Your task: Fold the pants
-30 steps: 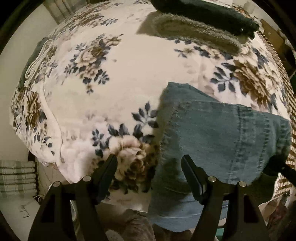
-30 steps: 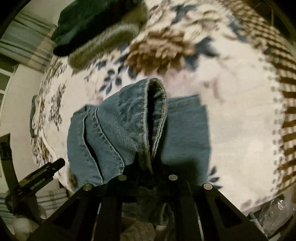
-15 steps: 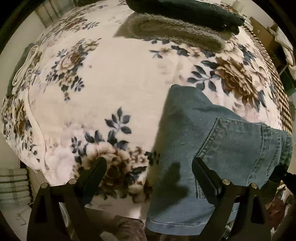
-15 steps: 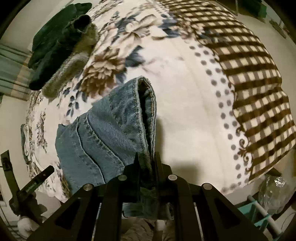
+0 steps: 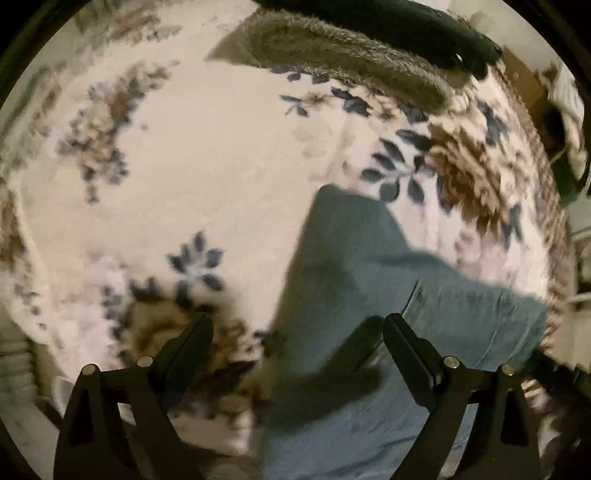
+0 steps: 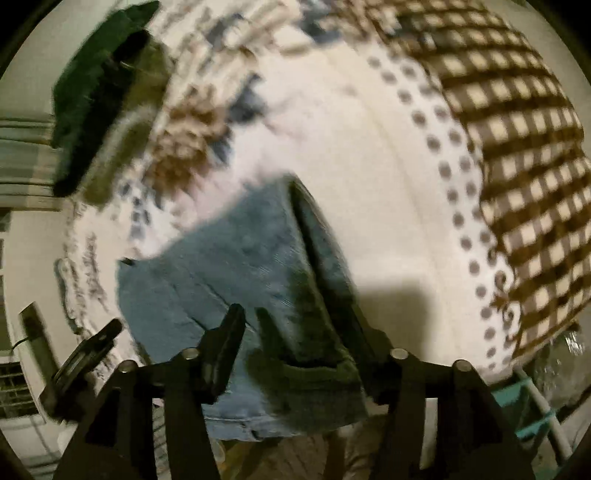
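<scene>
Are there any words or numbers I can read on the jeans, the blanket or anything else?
None can be read.
The jeans show only seams, no label.
The blanket has flowers, dots and checks, no letters.
Both pictures are blurred, so small print would not show.

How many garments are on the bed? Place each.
3. Jeans at the near edge; fuzzy grey garment and dark garment together at the far side. More may be hidden.

no readable text, labels or brands anywhere, both views motion-blurred
</scene>
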{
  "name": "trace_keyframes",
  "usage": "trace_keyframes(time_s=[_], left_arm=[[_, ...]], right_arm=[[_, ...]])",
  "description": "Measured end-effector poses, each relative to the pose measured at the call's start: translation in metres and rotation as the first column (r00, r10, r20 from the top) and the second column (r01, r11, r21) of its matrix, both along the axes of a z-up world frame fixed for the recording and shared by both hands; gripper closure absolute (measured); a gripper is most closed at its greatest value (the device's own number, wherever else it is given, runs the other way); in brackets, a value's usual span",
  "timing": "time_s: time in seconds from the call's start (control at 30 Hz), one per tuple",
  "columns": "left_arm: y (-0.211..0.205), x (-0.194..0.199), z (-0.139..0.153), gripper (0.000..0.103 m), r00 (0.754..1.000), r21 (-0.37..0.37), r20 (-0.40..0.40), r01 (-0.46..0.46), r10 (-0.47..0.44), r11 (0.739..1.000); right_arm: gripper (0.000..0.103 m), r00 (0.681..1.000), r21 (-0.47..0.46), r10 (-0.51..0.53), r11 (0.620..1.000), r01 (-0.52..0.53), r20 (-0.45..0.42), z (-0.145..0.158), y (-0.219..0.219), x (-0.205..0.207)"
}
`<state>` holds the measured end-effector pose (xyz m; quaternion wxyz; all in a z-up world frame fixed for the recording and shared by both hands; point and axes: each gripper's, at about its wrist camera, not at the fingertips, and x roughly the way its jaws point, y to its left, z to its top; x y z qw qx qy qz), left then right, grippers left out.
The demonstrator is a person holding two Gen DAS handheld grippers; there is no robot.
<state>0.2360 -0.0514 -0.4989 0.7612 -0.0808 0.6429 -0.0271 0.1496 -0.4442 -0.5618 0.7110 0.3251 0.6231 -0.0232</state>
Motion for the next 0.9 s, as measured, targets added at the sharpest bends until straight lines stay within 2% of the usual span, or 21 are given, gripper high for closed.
trace_keyframes(time_s=[0.07,0.17,0.2,0.23,0.27,0.3,0.33,0.37,0.43,0.5,0.6,0.67,0.73,0.8,0.87,0.9], left_arm=[[0.002,0.011,-0.009,0.009,1.000,-0.053,-0.019,-0.023,0.022,0.998],[0.006,0.027,-0.026,0.012,0.997,-0.139,-0.054,-0.061,0.054,0.988],[0.007,0.032,-0.031,0.018,0.996,-0.169,-0.067,-0.066,0.055,0.983],[0.007,0.036,-0.034,0.046,0.995,-0.221,-0.073,-0.075,0.061,0.972],[0.007,0.038,-0.036,0.047,0.995,-0.227,-0.079,-0.079,0.063,0.971],[0.006,0.039,-0.037,0.049,0.995,-0.220,-0.076,-0.077,0.062,0.972],[0.005,0.040,-0.038,0.053,0.996,-0.207,-0.069,-0.069,0.056,0.976],[0.006,0.040,-0.038,0.057,0.996,-0.200,-0.063,-0.069,0.057,0.977],[0.010,0.043,-0.044,0.058,0.995,-0.209,-0.064,-0.089,0.077,0.974],[0.011,0.048,-0.051,0.058,0.994,-0.211,-0.076,-0.099,0.085,0.972],[0.005,0.048,-0.044,0.057,0.996,-0.170,-0.068,-0.069,0.058,0.983],[0.002,0.046,-0.038,0.055,0.997,-0.152,-0.063,-0.053,0.044,0.987],[0.004,0.041,-0.032,0.053,0.997,-0.156,-0.071,-0.055,0.044,0.986],[0.007,0.036,-0.028,0.044,0.995,-0.159,-0.080,-0.073,0.061,0.985],[0.009,0.028,-0.021,0.028,0.996,-0.158,-0.069,-0.072,0.061,0.985],[0.008,0.026,-0.018,0.025,0.996,-0.160,-0.064,-0.066,0.056,0.985]], right_arm=[[0.039,1.000,-0.006,0.006,1.000,-0.006,0.027,0.003,0.001,0.009],[0.036,1.000,-0.006,-0.005,1.000,0.005,0.004,-0.013,0.000,0.027],[0.036,1.000,0.027,-0.017,0.999,0.017,-0.012,-0.024,-0.002,0.033],[0.036,0.999,0.088,-0.039,0.995,0.042,-0.034,-0.038,-0.004,0.037],[0.049,0.998,0.118,-0.055,0.991,0.058,-0.033,-0.044,-0.004,0.038],[0.067,0.998,0.141,-0.057,0.988,0.059,-0.016,-0.046,-0.002,0.040],[0.097,0.999,0.110,-0.039,0.993,0.039,-0.009,-0.043,0.002,0.041],[0.097,1.000,0.064,-0.012,0.998,0.012,0.002,-0.036,0.007,0.042],[0.097,1.000,-0.012,0.011,1.000,-0.011,0.004,-0.027,0.012,0.040],[0.097,0.999,0.010,-0.026,1.000,0.027,-0.045,-0.037,0.009,0.036],[0.091,0.995,0.060,-0.033,0.997,0.039,-0.092,-0.045,0.003,0.037],[0.062,0.993,0.106,-0.038,0.993,0.049,-0.110,-0.040,-0.005,0.028],[0.044,0.993,0.112,-0.043,0.992,0.055,-0.109,-0.033,-0.012,0.008],[0.043,0.989,0.114,-0.034,0.992,0.050,-0.141,-0.035,-0.015,-0.011],[0.041,0.977,0.144,-0.036,0.987,0.067,-0.209,-0.051,-0.016,-0.035],[0.041,0.970,0.172,-0.045,0.981,0.088,-0.241,-0.062,-0.016,-0.046]])
